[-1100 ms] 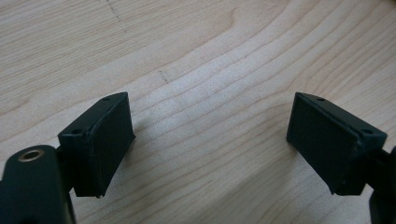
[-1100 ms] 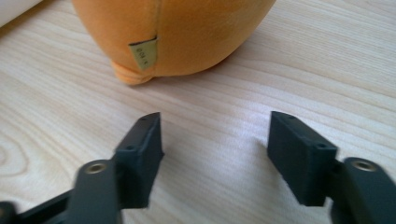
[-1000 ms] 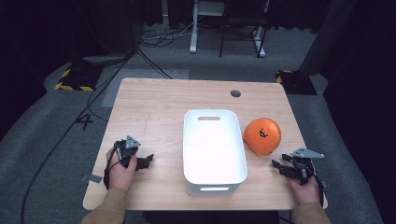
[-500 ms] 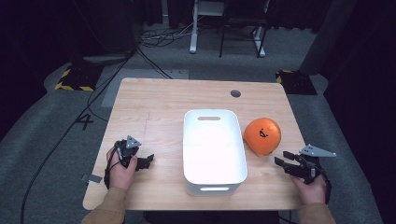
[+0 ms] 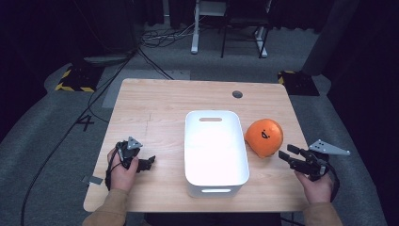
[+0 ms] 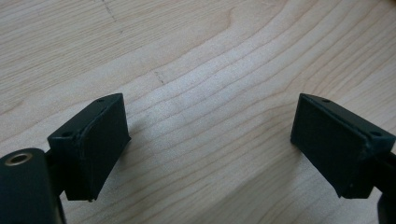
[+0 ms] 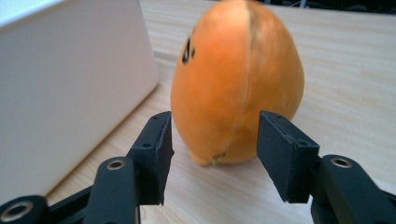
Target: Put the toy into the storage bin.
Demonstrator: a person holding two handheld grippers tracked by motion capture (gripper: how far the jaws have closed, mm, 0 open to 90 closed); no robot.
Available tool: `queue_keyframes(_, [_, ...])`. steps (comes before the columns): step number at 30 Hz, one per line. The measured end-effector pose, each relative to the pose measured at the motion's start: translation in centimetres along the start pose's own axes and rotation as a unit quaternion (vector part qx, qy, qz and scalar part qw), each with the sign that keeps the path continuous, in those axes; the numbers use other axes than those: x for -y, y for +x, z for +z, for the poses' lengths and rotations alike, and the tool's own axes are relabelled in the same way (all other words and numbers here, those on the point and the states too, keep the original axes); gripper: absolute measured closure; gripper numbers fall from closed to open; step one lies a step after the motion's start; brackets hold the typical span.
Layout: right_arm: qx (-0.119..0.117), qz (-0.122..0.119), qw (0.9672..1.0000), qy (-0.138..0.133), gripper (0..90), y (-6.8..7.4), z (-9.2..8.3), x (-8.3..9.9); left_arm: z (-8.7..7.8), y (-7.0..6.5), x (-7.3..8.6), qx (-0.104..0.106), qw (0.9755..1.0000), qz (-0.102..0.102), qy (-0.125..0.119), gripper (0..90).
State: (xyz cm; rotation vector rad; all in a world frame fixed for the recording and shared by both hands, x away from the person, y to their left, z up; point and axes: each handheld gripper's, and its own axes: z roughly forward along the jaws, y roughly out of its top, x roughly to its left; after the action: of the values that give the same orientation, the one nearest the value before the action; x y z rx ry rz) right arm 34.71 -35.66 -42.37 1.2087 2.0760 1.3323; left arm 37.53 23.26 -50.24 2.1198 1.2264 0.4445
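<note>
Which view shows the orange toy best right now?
The right gripper view: the orange toy looms close, just beyond the open right gripper, seam and black mark clear. The high view shows it small, beside the white bin. The left gripper view looks at bare table.

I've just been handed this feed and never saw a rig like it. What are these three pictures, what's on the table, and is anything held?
A person holds a two-jaw tool in each hand. The high view looks down on the wooden table; the other two cameras ride on the tools and look along their jaws. On the table stand a white bin and, beside it, an orange fruit-shaped toy. The left gripper is open over bare wood. The right gripper is open, pointing at the toy and short of it. Nothing is held.
</note>
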Motion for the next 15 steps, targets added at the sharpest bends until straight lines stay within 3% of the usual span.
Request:
queue_keyframes(8, [-0.004, -0.003, 0.9998, -0.019, 46.2, -0.4, 0.1, -2.1, 0.0, 0.0, 0.0, -0.001, 1.0, 0.0, -0.001, 11.6])
queue_keyframes(15, [0.005, -0.005, 0.9997, -0.024, 48.4, -1.1, 1.4, -4.0, 0.0, 0.0, 0.0, -0.003, 1.0, 0.0, -0.003, 11.7])
